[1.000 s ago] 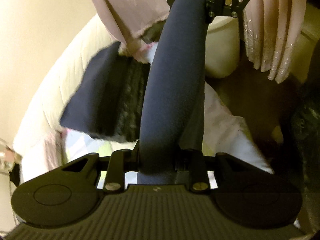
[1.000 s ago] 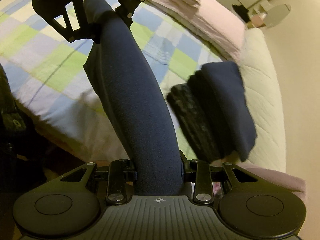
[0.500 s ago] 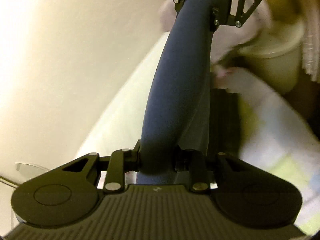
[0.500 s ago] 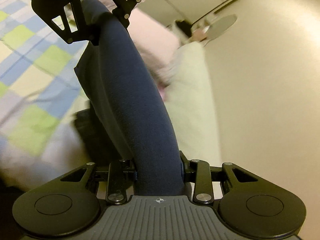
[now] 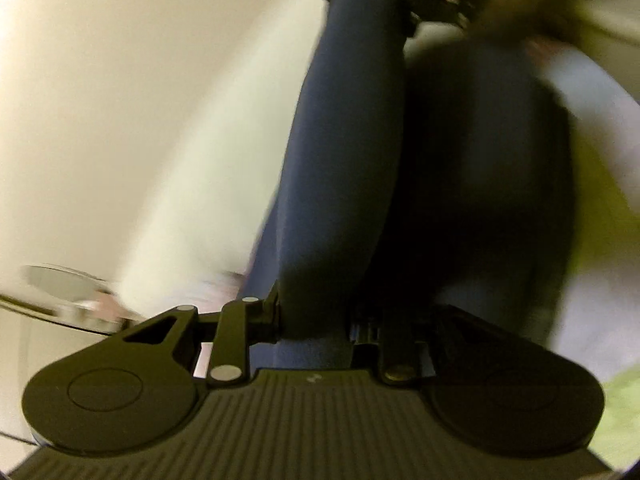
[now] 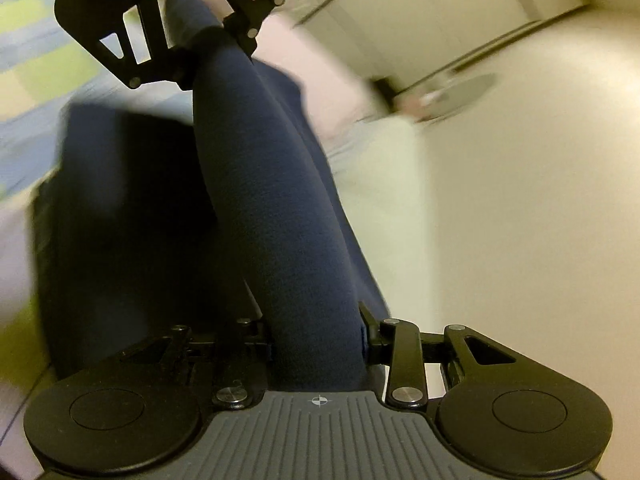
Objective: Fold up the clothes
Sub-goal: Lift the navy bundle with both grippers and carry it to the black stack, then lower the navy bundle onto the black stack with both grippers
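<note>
Between the two grippers, a navy garment (image 6: 276,216) spans as a rolled band above the checked bedsheet (image 6: 44,64). The right gripper (image 6: 320,344) is clamped on one end, the left gripper (image 5: 312,312) on the other. A dark folded stack (image 6: 120,208), apparently clothing, lies blurred beneath.

I see a navy blue garment (image 6: 276,216); left of it lies a darker navy folded stack (image 6: 120,200) on a green, blue and white checked bedsheet (image 6: 44,60).

Home bedroom: checked bedspread (image 6: 36,36), wardrobe doors (image 6: 460,12).
</note>
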`<state>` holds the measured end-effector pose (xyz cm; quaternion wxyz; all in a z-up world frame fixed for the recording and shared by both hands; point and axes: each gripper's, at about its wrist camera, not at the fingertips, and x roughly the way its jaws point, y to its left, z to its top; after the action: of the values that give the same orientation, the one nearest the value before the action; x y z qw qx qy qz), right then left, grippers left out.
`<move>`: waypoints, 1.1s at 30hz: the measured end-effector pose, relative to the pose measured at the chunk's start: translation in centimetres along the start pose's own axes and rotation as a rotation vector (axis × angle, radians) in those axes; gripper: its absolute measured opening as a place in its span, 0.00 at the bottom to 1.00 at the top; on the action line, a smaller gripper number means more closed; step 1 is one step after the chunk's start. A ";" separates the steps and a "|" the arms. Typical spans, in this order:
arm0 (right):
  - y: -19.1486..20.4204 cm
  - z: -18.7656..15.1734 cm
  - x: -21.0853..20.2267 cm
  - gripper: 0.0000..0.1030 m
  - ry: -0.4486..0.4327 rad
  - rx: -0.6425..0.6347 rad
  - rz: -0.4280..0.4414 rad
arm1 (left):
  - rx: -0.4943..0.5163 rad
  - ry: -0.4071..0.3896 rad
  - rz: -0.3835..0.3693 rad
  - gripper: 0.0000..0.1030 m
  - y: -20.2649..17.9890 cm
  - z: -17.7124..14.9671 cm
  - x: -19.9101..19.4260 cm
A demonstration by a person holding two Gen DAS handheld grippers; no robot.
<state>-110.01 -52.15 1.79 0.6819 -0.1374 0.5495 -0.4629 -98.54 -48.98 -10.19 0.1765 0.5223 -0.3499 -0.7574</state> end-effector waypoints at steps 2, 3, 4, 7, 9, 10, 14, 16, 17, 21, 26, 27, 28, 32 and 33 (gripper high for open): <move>2.8 -1.7 1.0 0.38 0.020 -0.037 0.061 | 0.023 -0.016 0.061 0.26 -2.9 -0.7 0.4; 4.0 -2.3 1.0 0.42 0.018 -0.061 0.055 | 0.023 -0.028 0.091 0.26 -3.8 -0.9 0.1; 4.4 -2.7 0.7 0.43 0.014 -0.066 0.049 | 0.002 -0.035 0.097 0.29 -3.9 -1.1 -0.4; 4.5 -3.1 -0.5 0.46 0.005 -0.055 0.035 | -0.055 -0.032 0.099 0.37 -3.3 -2.4 -1.7; 4.2 -3.0 -1.0 0.46 0.010 -0.048 0.028 | -0.074 -0.018 0.105 0.40 -2.8 -3.7 -2.5; 4.0 -2.8 -1.2 0.46 0.012 -0.044 0.026 | -0.076 -0.010 0.107 0.40 -2.7 -4.2 -2.7; 3.6 -2.8 -0.2 0.46 0.023 -0.066 0.035 | -0.071 0.027 0.084 0.21 -3.2 -3.9 -1.8; 3.2 -2.2 1.4 0.45 0.022 -0.073 0.032 | -0.064 0.027 0.091 0.19 -3.7 -3.6 -1.9; 3.1 -2.3 1.3 0.44 0.020 -0.073 0.020 | -0.060 0.027 0.094 0.18 -3.9 -3.5 -2.0; 3.3 -2.9 0.4 0.40 0.007 -0.037 -0.039 | -0.047 0.028 0.108 0.17 -4.8 -3.0 -2.3; 6.2 -4.3 0.0 0.59 0.056 -0.112 -0.064 | -0.044 0.032 0.123 0.20 -5.6 -2.6 -2.8; 6.7 -4.5 -0.1 0.70 0.067 -0.135 -0.083 | -0.050 0.037 0.124 0.21 -5.6 -2.9 -3.0; 6.6 -4.9 -0.4 0.75 0.083 -0.116 -0.092 | -0.056 0.039 0.126 0.21 -5.6 -3.1 -3.2; 6.1 -6.3 -2.1 0.75 0.108 -0.027 -0.118 | -0.058 0.033 0.133 0.21 -5.6 -2.9 -3.7; 6.1 -6.2 -2.6 0.75 0.096 -0.029 -0.130 | -0.056 0.034 0.133 0.21 -5.3 -3.0 -3.4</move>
<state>-112.44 -44.87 -3.13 0.6212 -0.1600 0.5782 -0.5041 -93.95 -44.22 -12.34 0.2467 0.5057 -0.3592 -0.7445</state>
